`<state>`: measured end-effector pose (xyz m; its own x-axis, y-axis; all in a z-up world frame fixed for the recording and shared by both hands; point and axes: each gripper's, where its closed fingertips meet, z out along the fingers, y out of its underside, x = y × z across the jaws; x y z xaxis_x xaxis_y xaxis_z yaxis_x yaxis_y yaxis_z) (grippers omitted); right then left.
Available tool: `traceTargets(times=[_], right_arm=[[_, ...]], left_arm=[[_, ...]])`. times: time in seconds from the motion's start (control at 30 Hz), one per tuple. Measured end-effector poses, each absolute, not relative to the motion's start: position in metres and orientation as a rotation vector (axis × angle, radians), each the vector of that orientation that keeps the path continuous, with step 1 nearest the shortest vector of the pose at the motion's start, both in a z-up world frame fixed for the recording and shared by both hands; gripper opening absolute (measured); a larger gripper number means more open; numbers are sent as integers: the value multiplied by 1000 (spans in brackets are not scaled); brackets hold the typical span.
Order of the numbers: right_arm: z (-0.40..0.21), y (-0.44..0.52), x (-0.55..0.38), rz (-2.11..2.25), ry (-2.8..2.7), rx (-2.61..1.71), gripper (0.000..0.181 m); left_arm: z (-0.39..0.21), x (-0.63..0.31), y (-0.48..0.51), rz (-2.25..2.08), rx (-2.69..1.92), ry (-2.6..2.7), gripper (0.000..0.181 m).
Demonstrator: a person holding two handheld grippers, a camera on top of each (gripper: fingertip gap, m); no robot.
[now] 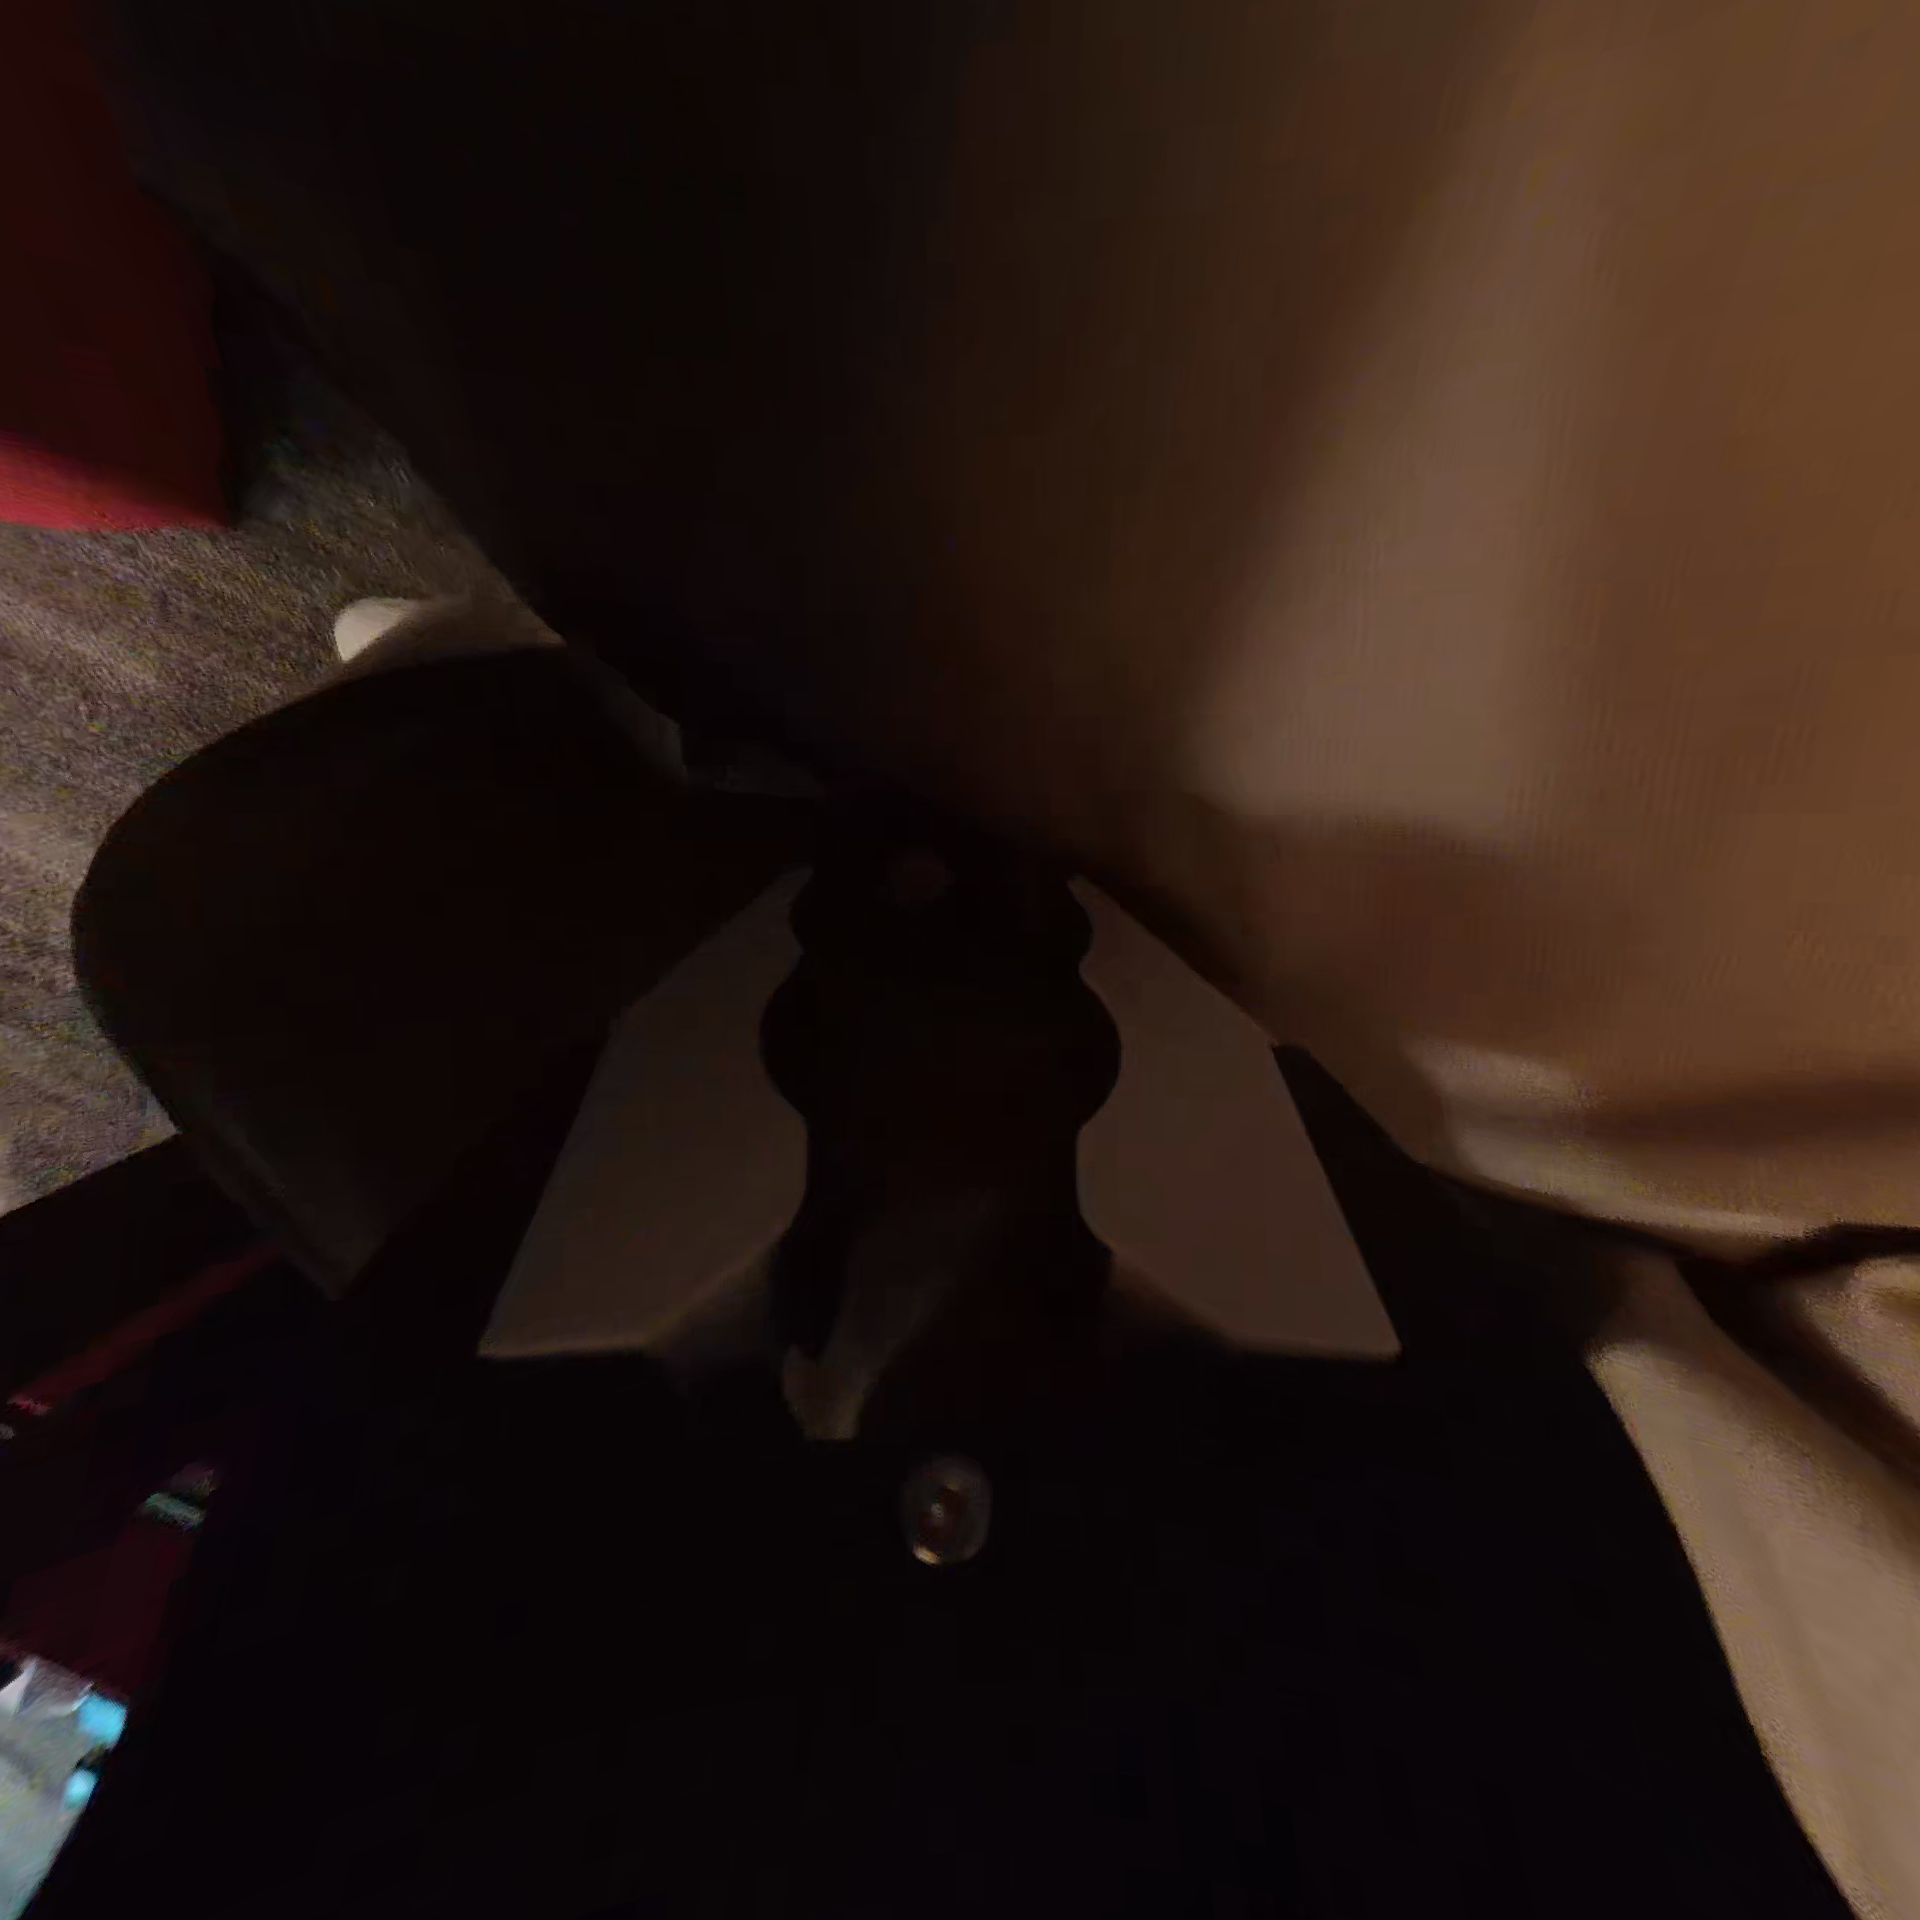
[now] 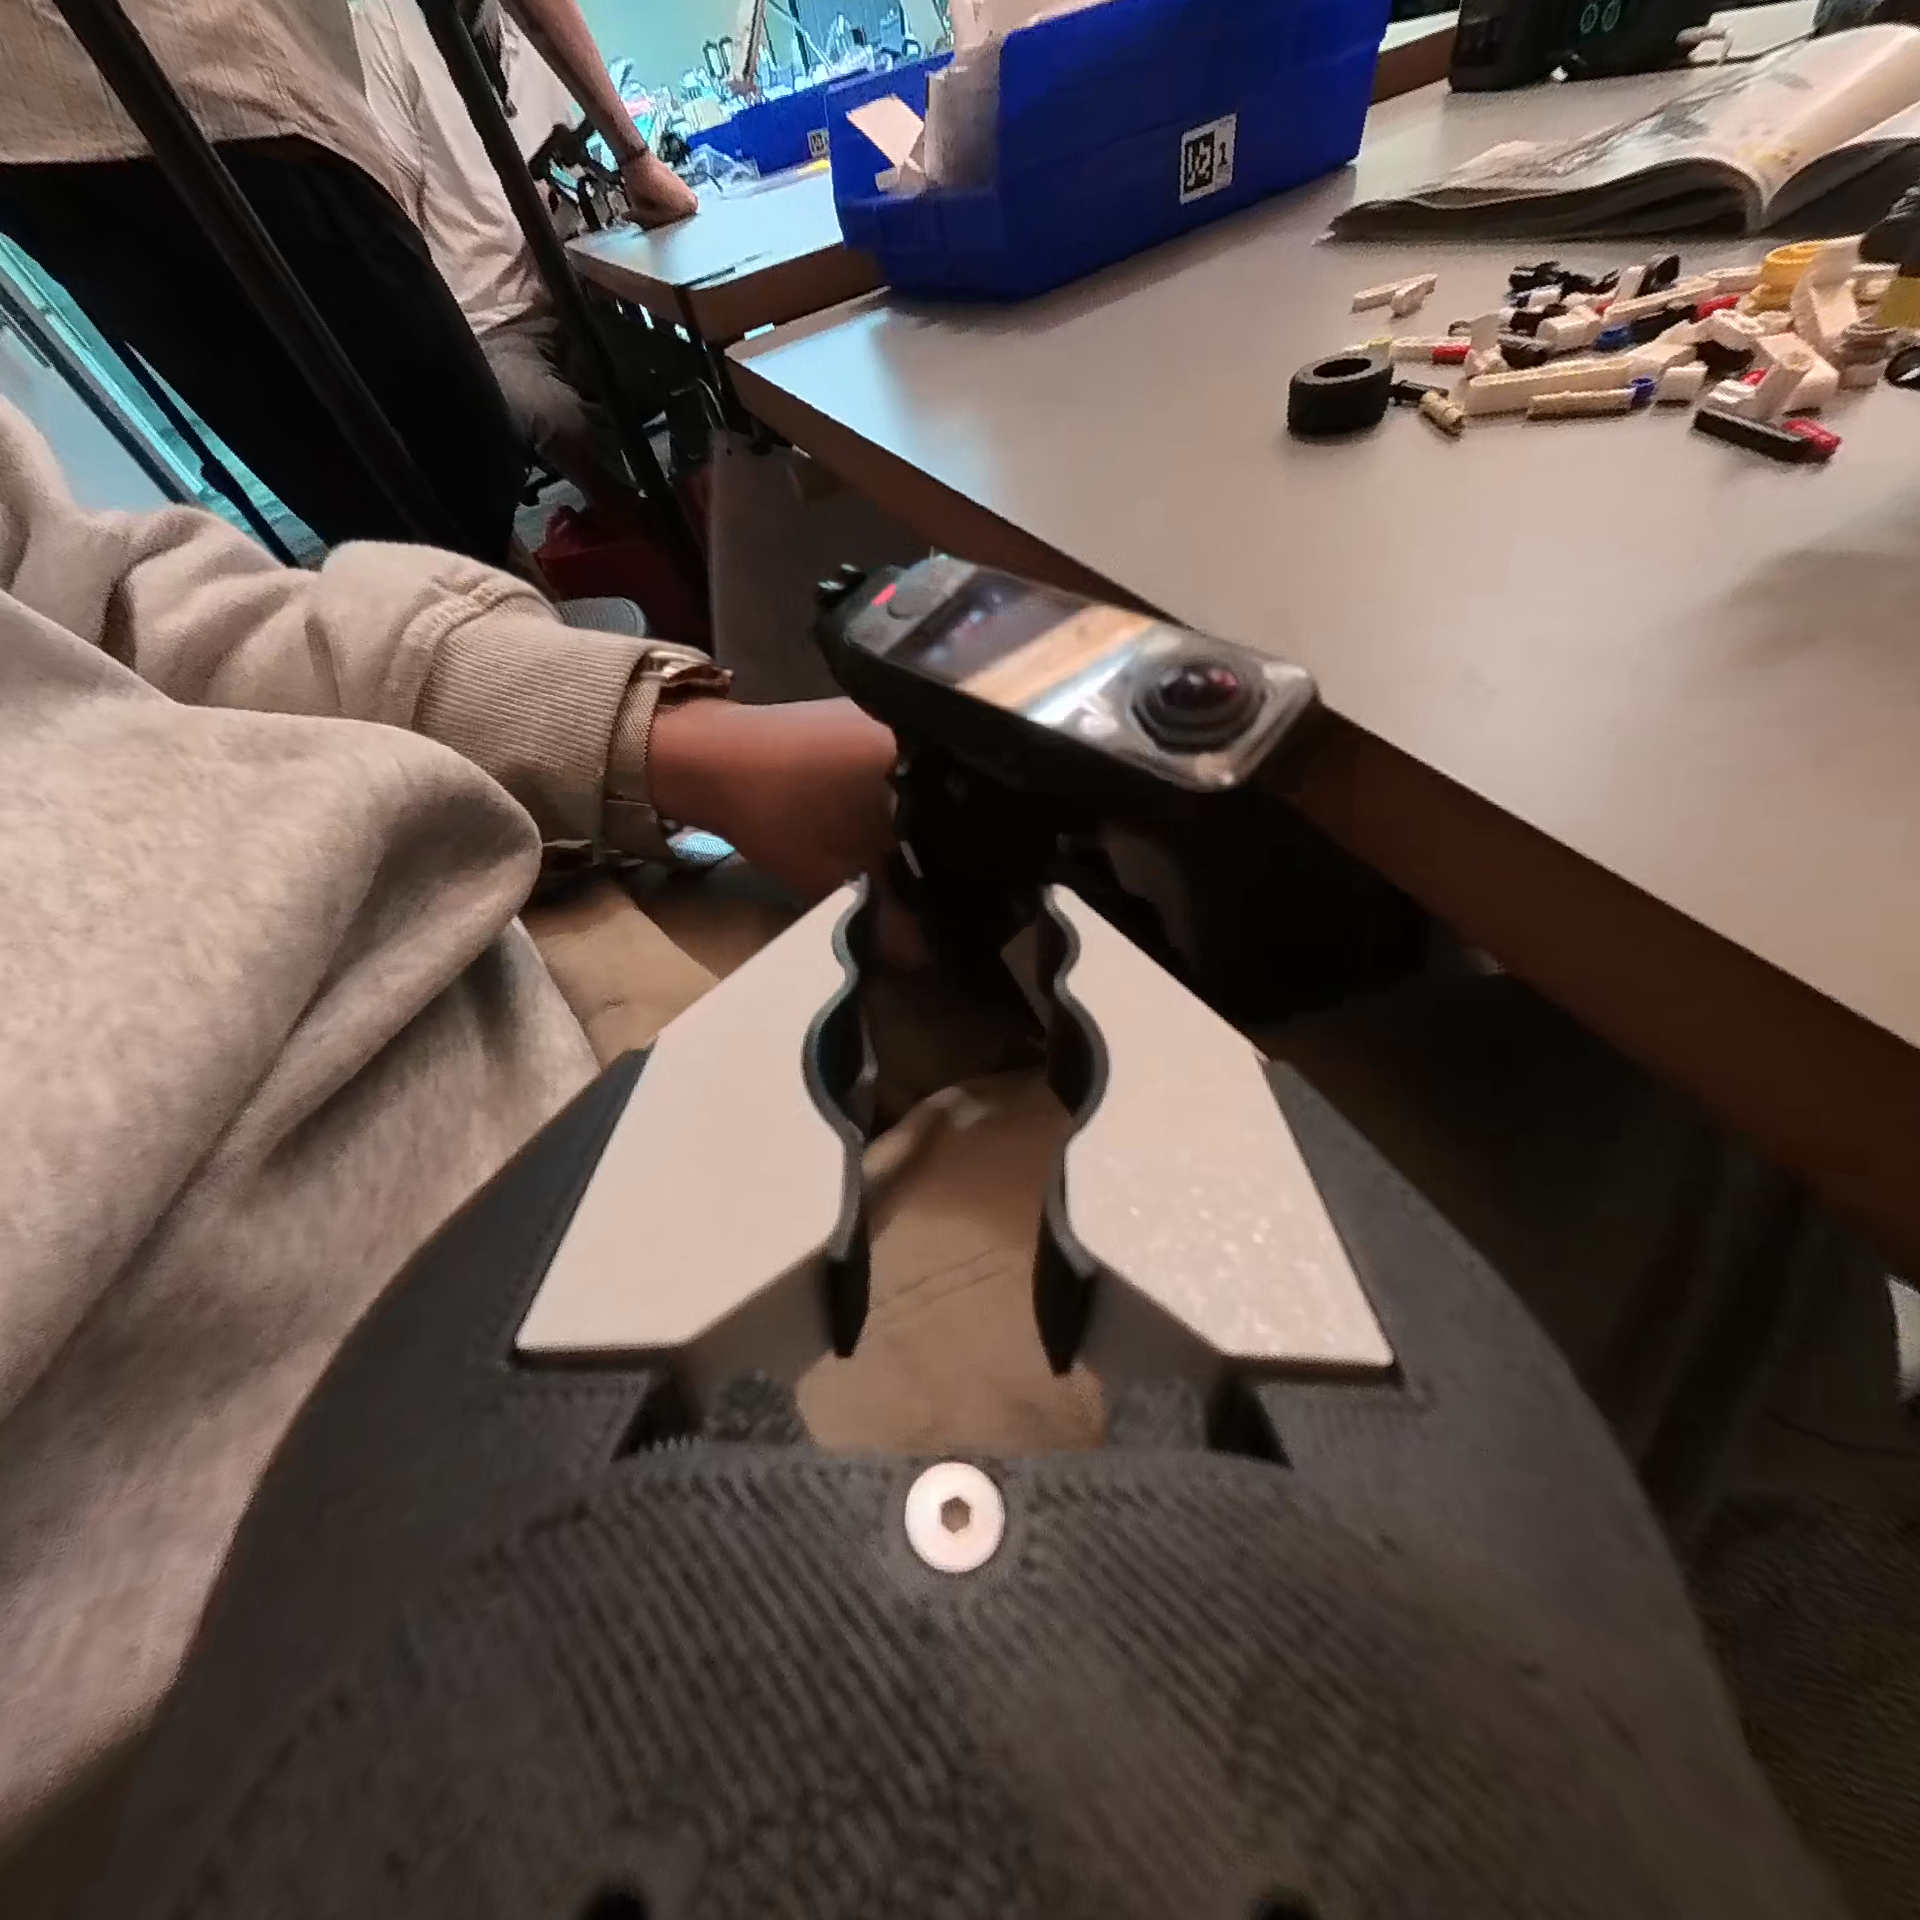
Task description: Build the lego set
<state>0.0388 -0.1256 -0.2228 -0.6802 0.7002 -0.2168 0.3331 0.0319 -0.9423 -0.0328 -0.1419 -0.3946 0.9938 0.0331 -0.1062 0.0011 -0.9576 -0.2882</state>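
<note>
A heap of loose lego pieces (image 2: 1621,343), mostly white with some red, black and blue, lies on the grey table (image 2: 1455,582) at the upper right, with a black tyre (image 2: 1338,390) at its left end. My right gripper (image 2: 951,920) is open and empty, held below the table's edge over a lap. The left gripper's camera (image 2: 1184,691) shows just under the table edge, held by a hand (image 2: 790,790); its fingers are hidden there. In the dark left wrist view my left gripper (image 1: 940,904) is open and empty, pointing under the table.
A blue bin (image 2: 1091,166) and an open instruction booklet (image 2: 1662,145) lie at the table's far side. A grey sleeve (image 2: 260,831) fills the left. The left wrist view shows tan fabric (image 1: 1507,520), grey carpet (image 1: 156,707) and a dark rounded shape (image 1: 364,935). Other people stand behind. The left gripper's tips are roughly 20 cm from the right gripper's.
</note>
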Motion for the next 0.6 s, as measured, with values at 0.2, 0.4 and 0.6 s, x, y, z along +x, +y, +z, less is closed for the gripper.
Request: traceTargets(times=[0.2, 0.4, 0.6], right_arm=[[-213, -121, 45, 1729, -1951, -1057, 29], [-211, -119, 45, 1752, -1925, -1074, 29], [-209, -120, 44, 1761, -1907, -1050, 36]], left_arm=[[-393, -26, -139, 133, -2839, -1, 5], [-374, -20, -145, 75, -2760, -50, 7], [-283, 29, -141, -393, -2300, -191, 5]])
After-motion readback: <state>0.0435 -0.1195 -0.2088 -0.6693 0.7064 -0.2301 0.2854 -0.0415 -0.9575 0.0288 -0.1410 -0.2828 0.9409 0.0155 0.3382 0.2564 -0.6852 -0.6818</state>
